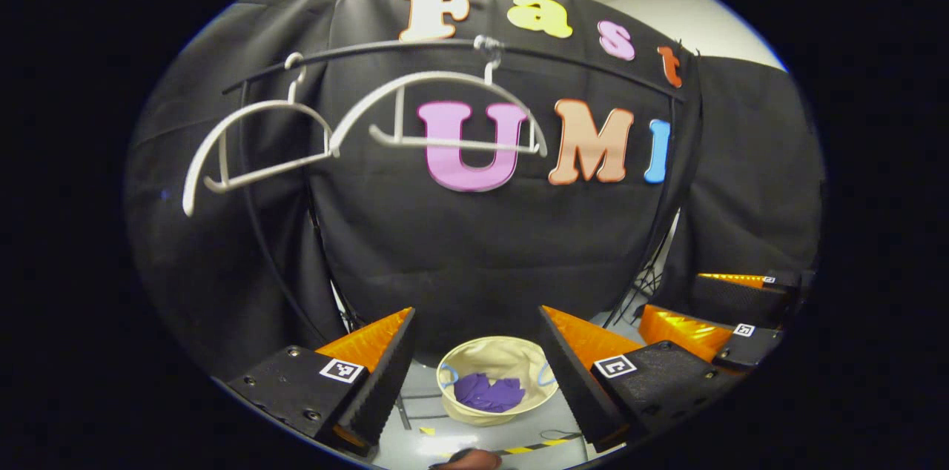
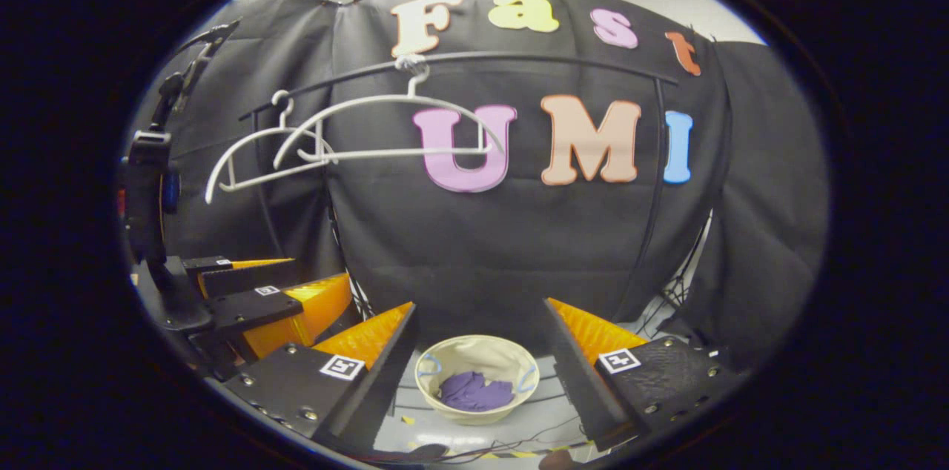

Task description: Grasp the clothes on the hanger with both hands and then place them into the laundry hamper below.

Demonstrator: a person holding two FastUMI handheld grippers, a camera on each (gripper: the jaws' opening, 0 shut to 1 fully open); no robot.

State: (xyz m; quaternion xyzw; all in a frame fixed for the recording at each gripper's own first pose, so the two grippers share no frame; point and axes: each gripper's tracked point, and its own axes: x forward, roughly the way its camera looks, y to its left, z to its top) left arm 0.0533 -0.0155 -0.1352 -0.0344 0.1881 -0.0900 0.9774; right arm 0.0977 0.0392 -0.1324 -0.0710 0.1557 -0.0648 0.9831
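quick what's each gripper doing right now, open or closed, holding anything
Left gripper: open, fingers wide apart, holding nothing.
Right gripper: open, fingers wide apart, holding nothing.

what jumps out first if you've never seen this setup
Two bare white hangers hang from a dark rail high against the black cloth, with nothing on them. Low on the floor sits a round cream hamper with a purple garment crumpled inside. The left hand-held gripper and the right hand-held gripper both stand open, each framing the hamper between its fingers.
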